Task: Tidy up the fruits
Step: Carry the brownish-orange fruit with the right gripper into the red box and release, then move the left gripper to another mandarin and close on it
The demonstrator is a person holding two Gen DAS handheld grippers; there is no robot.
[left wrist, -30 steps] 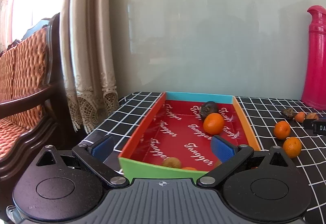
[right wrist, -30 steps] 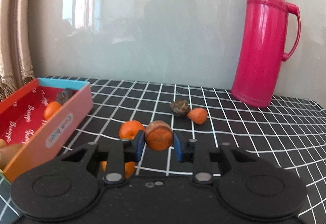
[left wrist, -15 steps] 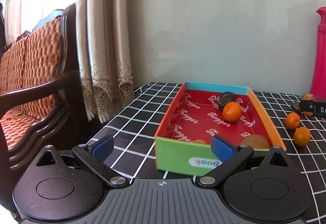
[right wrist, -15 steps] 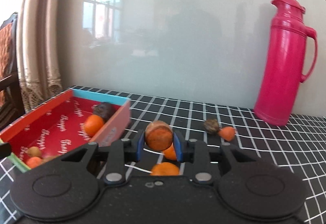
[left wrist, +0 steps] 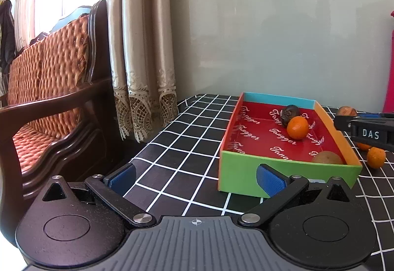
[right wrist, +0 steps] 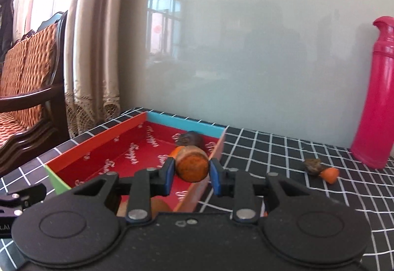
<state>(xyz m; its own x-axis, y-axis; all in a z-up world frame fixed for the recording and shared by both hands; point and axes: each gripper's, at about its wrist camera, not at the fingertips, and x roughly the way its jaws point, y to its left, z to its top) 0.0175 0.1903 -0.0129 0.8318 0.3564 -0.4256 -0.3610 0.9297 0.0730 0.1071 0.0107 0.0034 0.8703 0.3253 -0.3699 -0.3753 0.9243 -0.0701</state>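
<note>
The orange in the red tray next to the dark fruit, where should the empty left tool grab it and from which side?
Grip the orange across its round middle, coming from above. The dark fruit touches its far side, so set the open left tool with its fingers on the two free flanks, across the tray.

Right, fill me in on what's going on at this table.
A person is sorting fruit into a colourful box with two handheld tools. The right tool is shut on a round orange-brown fruit and holds it over the box's right-hand wall. The left tool is open and empty, in front of the box. An orange, a dark wrinkled fruit and a brownish fruit already lie inside. A few fruits remain on the checked tablecloth, near a pink flask.
</note>
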